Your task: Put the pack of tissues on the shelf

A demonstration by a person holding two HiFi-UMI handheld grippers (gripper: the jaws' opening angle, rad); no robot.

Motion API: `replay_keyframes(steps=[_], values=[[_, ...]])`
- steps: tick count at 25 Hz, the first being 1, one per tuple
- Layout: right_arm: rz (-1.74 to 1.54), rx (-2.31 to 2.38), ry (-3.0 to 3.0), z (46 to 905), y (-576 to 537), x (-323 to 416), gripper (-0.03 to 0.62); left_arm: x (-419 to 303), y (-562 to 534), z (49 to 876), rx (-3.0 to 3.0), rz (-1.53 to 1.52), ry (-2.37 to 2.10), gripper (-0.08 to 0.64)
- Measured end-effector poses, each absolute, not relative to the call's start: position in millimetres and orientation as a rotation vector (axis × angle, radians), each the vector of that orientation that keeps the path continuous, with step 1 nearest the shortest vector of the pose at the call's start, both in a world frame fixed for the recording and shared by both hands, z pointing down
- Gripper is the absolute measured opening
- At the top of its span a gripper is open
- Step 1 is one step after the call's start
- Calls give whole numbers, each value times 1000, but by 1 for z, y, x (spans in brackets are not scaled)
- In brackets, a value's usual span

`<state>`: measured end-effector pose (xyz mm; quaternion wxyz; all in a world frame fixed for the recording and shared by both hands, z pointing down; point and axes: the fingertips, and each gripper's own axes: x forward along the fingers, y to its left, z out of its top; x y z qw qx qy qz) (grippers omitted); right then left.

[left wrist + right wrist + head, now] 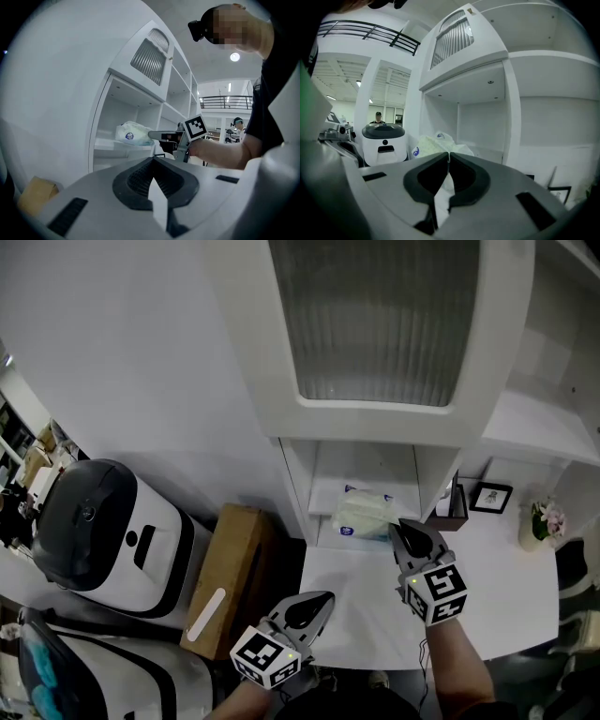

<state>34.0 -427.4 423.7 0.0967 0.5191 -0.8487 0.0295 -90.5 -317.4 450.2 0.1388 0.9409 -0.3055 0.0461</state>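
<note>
Head view, listed near to far.

1. Left gripper (323, 598), 6 o'clock. Grey moulded shell with dark ribbed pads and a marker cube at the rear. The jaws are closed on each other with nothing between them. It hangs over the front edge of the table, apart from the work.

2. Table (375, 606), 5 o'clock. Flat white top, matt and smooth, bare between the grippers.

3. Right gripper (405, 529), 4 o'clock of centre. Same build as item 1. Its tips are drawn together at the right end of the pack, and its own view shows the wrapper directly at the closed tips. It appears to pinch a fold of the film.

4. Pack of tissues (364, 517), just past centre toward 5 o'clock. A soft, pillowy block in thin, glossy, crinkled plastic, pale with blue print. It lies on its side, resting on the shelf.

5. Shelf (326, 495). The lowest board of an open white compartment, hard and flat-fronted, a little above the table top.

6. Cabinet door (375, 315), 12 o'clock. White frame with a rounded-corner panel of ribbed translucent glass.

Off to the sides are a cardboard box (230, 577) at 8 o'clock and a small dark picture frame (490, 496) at 3 o'clock.

Progress: by the look of it the pack is already placed. What is left is to open the right jaws and draw them back clear of the wrapper.
</note>
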Motion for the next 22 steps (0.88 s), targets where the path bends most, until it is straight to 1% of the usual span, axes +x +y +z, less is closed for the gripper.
replay_keyframes(steps=[22], values=[[141, 1564, -2440, 444, -496, 23, 6, -106, -369, 466, 2695, 140, -842, 5]])
